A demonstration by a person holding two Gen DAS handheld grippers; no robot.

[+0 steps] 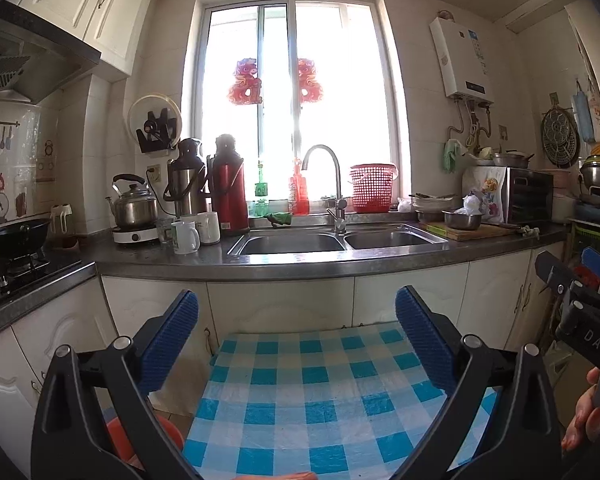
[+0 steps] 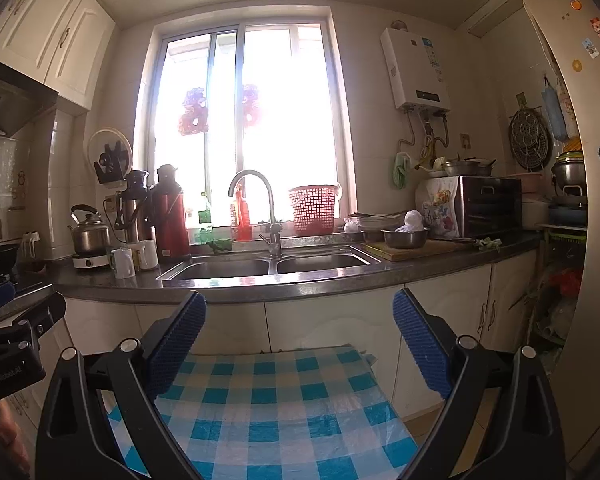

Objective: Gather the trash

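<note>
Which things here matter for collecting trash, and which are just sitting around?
Likely for the job: left hand-held gripper, open; right hand-held gripper, open; green scraps on the counter; perhaps the crumpled white bag in the steel bowl.

Just lying about: kettle, red thermos, white mugs, red basket.

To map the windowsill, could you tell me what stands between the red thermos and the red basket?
In both views, a green bottle, a red bottle and the faucet.

Both wrist views face the window over a checked table; they share the sink.
</note>
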